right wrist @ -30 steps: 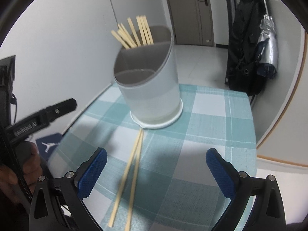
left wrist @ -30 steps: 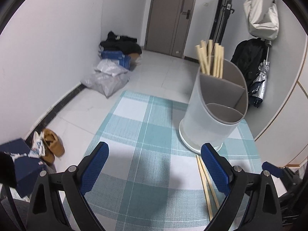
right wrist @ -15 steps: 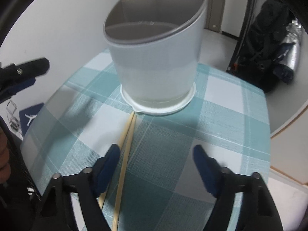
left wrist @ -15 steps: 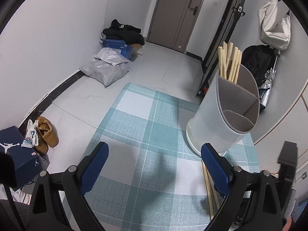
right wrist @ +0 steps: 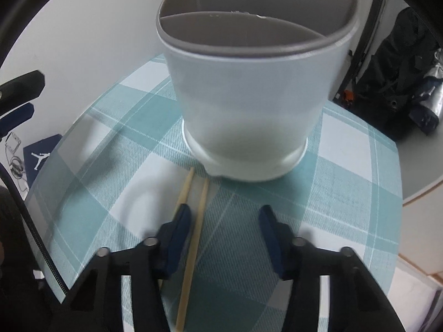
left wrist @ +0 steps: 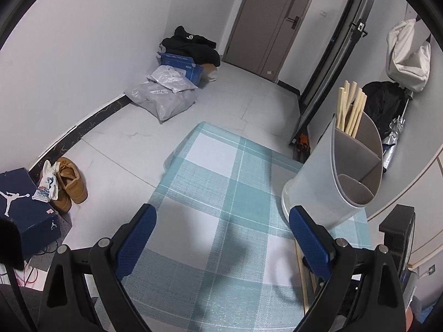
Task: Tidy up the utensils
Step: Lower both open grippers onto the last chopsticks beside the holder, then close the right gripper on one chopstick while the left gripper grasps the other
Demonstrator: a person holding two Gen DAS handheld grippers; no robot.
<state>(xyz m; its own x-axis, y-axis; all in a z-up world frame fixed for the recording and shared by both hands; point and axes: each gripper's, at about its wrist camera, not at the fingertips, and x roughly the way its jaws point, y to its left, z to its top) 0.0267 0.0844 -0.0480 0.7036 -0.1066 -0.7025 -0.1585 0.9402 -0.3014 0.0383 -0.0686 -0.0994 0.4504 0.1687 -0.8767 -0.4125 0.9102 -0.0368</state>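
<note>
Matt plastic holder (right wrist: pixel 254 94), pale wooden chopsticks (right wrist: pixel 193 235), woven checked cloth (left wrist: pixel 221 221)

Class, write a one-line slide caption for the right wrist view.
Right gripper closing over two loose chopsticks on the checked cloth, just before the white utensil holder.

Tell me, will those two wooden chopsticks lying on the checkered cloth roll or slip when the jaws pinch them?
The chopsticks are thin and smooth, so one could slip or twist. Only one lies between the closing jaws of the right gripper; the other, under the left pad, may get nudged aside. The woven cloth probably limits rolling.
</note>
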